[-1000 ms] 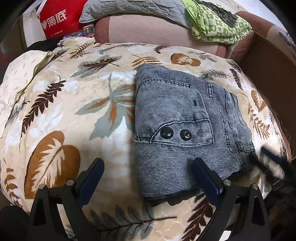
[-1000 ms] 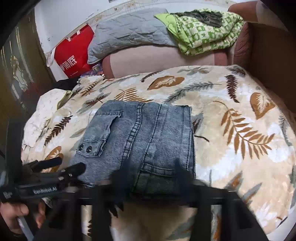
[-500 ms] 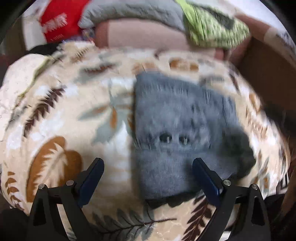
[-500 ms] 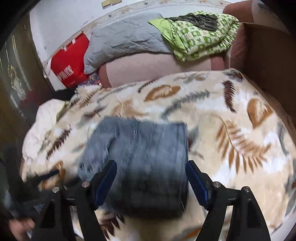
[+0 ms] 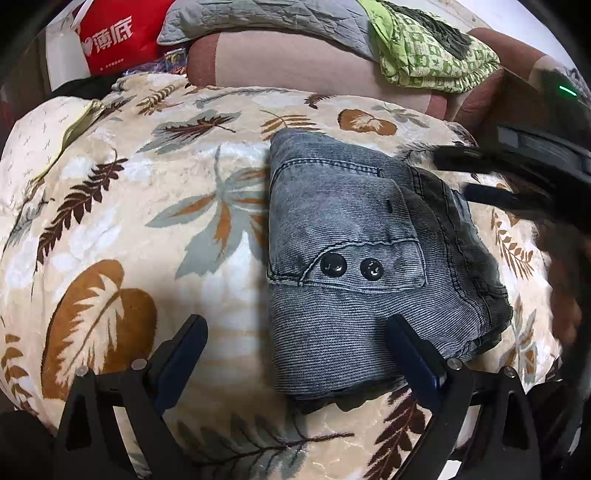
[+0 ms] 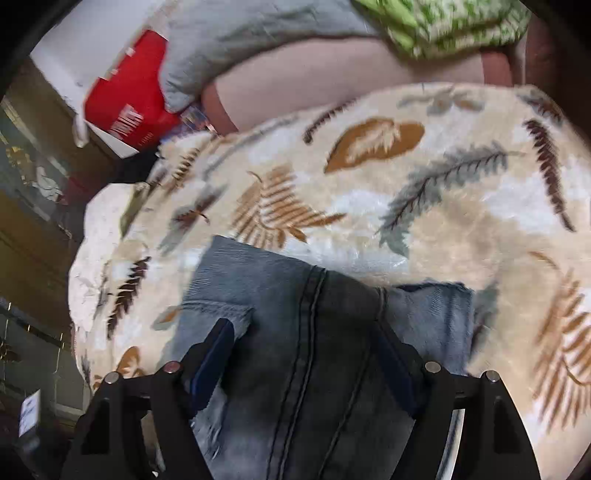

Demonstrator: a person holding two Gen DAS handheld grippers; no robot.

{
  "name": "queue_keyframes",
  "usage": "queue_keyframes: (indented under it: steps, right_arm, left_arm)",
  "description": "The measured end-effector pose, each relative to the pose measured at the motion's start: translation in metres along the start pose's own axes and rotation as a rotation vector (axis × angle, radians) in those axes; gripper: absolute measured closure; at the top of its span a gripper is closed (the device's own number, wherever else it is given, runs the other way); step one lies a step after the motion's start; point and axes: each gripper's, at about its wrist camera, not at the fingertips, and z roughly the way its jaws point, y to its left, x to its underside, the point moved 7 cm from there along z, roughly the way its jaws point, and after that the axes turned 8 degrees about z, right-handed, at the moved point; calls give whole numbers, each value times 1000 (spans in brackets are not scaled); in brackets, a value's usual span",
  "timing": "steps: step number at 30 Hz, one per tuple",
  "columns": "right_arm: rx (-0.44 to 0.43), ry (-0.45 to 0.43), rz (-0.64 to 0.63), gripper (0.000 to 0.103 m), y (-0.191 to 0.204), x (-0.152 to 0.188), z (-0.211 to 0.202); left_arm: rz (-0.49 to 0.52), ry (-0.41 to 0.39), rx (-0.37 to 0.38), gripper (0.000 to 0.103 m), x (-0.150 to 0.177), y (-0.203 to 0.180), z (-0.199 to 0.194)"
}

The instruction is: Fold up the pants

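The grey-blue denim pants (image 5: 354,258) lie folded into a compact rectangle on the leaf-patterned blanket (image 5: 147,229), pocket flap with two black snaps facing up. My left gripper (image 5: 295,354) is open and empty, just off the near edge of the pants. In the left wrist view, my right gripper (image 5: 476,175) is over the far right corner of the pants, fingers apart. In the right wrist view, my right gripper (image 6: 306,358) is open and low over the pants (image 6: 314,369), holding nothing.
A pink-brown sofa back (image 5: 295,62) stands behind the blanket with a grey quilt (image 5: 266,18) and a green patterned cloth (image 5: 432,55) on it. A red bag (image 5: 114,37) sits at the back left. A brown armrest (image 5: 517,96) rises on the right.
My right gripper has swung forward and down over the far part of the pants. My left gripper has stayed in place and open. The pants have not moved.
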Motion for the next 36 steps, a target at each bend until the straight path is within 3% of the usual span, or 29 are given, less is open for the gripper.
queue_keyframes:
  steps: [6, 9, 15, 17, 19, 23, 29, 32, 36]
  right_arm:
    - [4, -48, 2, 24, -20, 67, -43]
    - [38, 22, -23, 24, -35, 105, -29]
    - [21, -93, -17, 24, -30, 104, -57]
    - [12, -75, -16, 24, -32, 111, -53]
    - [58, 7, -20, 24, -41, 124, -33]
    - [32, -28, -46, 24, -29, 118, -49]
    - [-36, -64, 105, 24, -54, 89, -79]
    - [-55, -18, 192, 24, -78, 72, -73]
    - [-104, 110, 265, 24, -94, 48, -43]
  left_arm:
    - [10, -5, -24, 6, -1, -2, -5]
    - [14, -3, -31, 6, -1, -3, -7]
    - [36, -10, -56, 6, -2, -5, -16]
    - [38, -11, -62, 6, -2, -5, -17]
    - [29, 2, -54, 6, 0, -5, -14]
    - [-2, 14, -11, 6, 0, 0, -14]
    - [-117, -13, 67, 6, -12, 28, -22]
    - [-200, 38, 139, 6, -19, 43, -8]
    - [-254, 111, 302, 6, -36, 37, 15]
